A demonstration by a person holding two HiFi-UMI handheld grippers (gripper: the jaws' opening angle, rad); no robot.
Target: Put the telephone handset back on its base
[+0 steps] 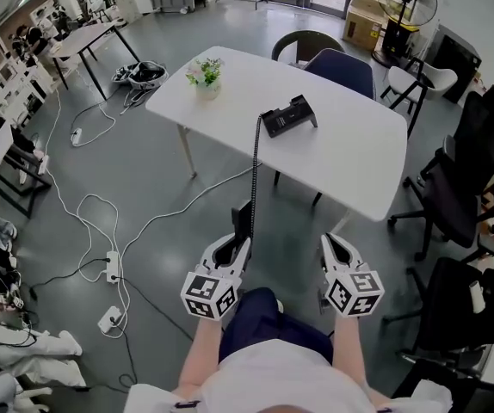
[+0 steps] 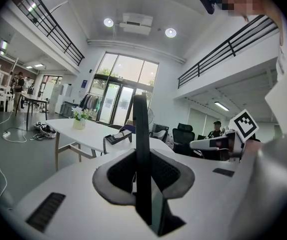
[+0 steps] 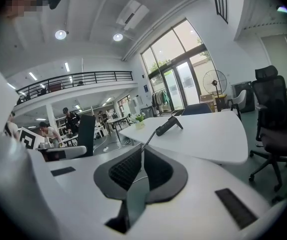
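The black telephone base [image 1: 288, 114] sits on the white table [image 1: 350, 153], far ahead of both grippers. Its coiled cord [image 1: 256, 157] hangs over the near edge down to the black handset [image 1: 243, 218]. My left gripper [image 1: 237, 246] is shut on the handset, which stands upright between the pads [image 2: 141, 134]. The left gripper view shows the base [image 2: 117, 136] small on the table. My right gripper [image 1: 333, 246] is level beside the left one; its pads meet with nothing between them [image 3: 142, 154]. The base [image 3: 169, 125] and the cord show beyond its jaws.
A small flower pot [image 1: 205, 76] stands at the table's left end. A blue chair [image 1: 342, 69] is behind the table and black office chairs [image 1: 462, 179] stand at the right. Cables and power strips [image 1: 109, 269] lie on the floor at the left.
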